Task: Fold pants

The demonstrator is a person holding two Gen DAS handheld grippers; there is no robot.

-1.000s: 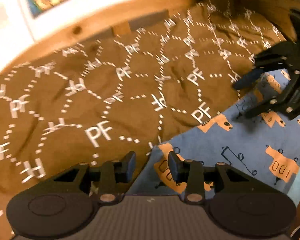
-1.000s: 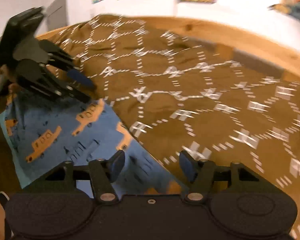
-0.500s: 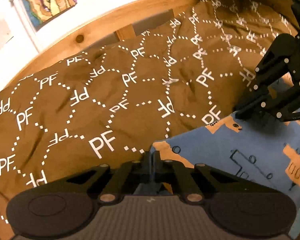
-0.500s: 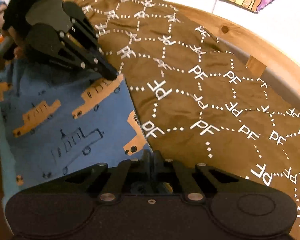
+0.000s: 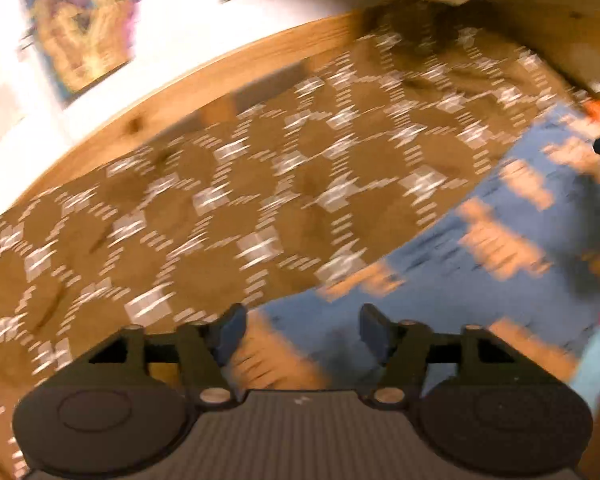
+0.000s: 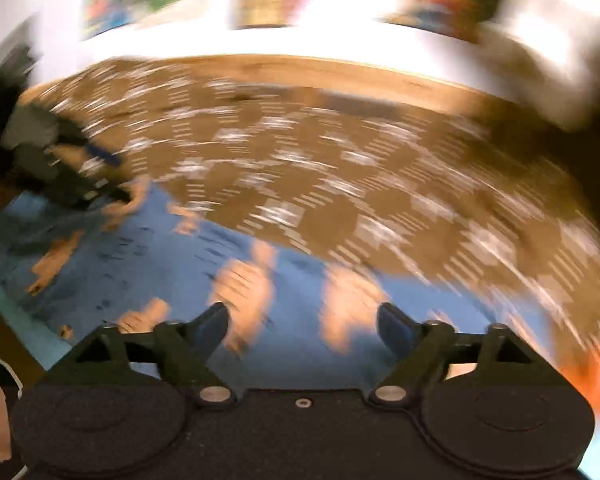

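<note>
Since the blue pants (image 5: 452, 280) lie spread flat on the brown bedspread (image 5: 220, 208), apparently laid down after a fold, both the left gripper (image 5: 300, 326) and right gripper (image 6: 304, 326) have just been opening, fingers released above the cloth and gripping nothing.

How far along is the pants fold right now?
Done: the blue pants lie spread on the brown blanket, its straight edge suggesting one fold. In hand: nothing. The left gripper and right gripper have just been opening, with nothing pinched between the fingers. Left: any further folds; blur hides detail.
</note>
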